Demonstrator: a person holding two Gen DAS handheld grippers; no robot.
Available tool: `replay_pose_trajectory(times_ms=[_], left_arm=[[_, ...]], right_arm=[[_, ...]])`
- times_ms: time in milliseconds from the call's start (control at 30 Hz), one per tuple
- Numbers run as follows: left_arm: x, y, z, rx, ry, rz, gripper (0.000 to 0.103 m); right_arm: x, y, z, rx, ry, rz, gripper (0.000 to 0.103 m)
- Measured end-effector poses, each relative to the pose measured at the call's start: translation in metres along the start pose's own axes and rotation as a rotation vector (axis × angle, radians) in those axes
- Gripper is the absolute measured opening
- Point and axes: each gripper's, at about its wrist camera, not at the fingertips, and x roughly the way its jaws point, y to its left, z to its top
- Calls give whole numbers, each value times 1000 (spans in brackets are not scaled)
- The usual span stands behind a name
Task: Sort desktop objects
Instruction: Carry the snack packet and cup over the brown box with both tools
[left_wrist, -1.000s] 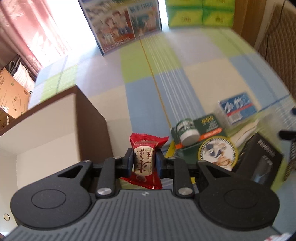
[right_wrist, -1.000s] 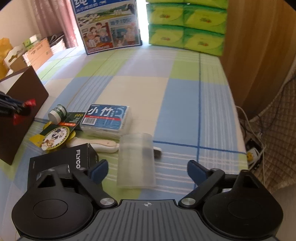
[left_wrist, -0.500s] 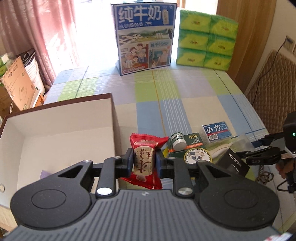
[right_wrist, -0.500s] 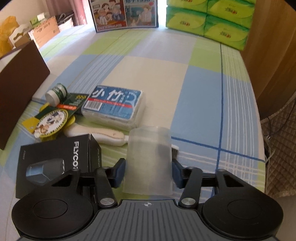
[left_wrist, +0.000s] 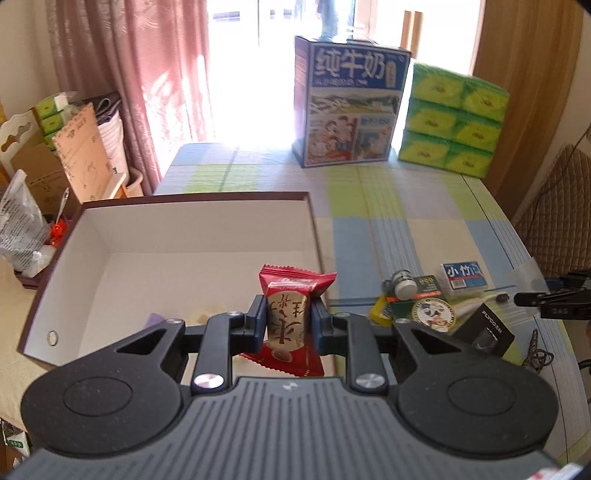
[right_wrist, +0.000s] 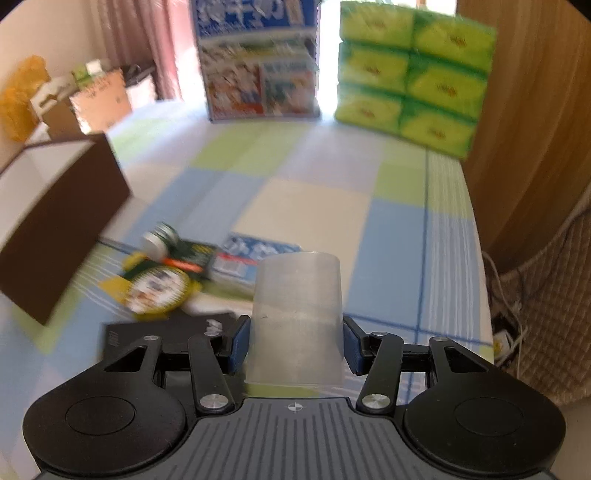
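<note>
My left gripper (left_wrist: 289, 321) is shut on a red snack packet (left_wrist: 289, 317), held over the near right corner of the open brown box (left_wrist: 147, 236) with its white inside. My right gripper (right_wrist: 295, 343) is shut on a clear plastic cup (right_wrist: 297, 317), lifted above the table. Below it lie a black Flyco box (right_wrist: 166, 330), a round yellow tin (right_wrist: 157, 290), a small white-capped bottle (right_wrist: 160, 240) on a green carton and a blue toothpick box (right_wrist: 255, 251). The same pile (left_wrist: 432, 306) shows to the right in the left wrist view, with the right gripper (left_wrist: 554, 301) beyond it.
A milk carton box (left_wrist: 351, 99) and stacked green tissue packs (left_wrist: 450, 118) stand at the table's far end. A wooden panel (right_wrist: 535, 110) and a woven chair (left_wrist: 554, 206) flank the right edge. Cardboard boxes and bags (left_wrist: 55, 155) sit left of the table.
My right gripper shut on the clear cup and lifted it off the table. My left gripper rose and moved left with the red packet, now over the box.
</note>
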Motion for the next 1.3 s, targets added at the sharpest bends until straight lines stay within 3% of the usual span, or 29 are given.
replay_pose_trajectory(times_ms=[300, 500, 667, 900, 1300], left_arm=[[-20, 46, -6, -28, -33, 13, 20], [-26, 84, -5, -42, -44, 28, 20], [-22, 115, 0, -51, -42, 36, 20], [2, 150, 11, -47, -12, 27, 20], [89, 195, 29, -38, 117, 27, 20]], right_arm=[[-30, 89, 32, -82, -104, 152, 48], [-26, 168, 57, -156, -133, 296, 48], [-13, 229, 77, -216, -149, 368, 48], [26, 285, 103, -258, -118, 352, 48], [101, 313, 136, -287, -15, 207, 48]])
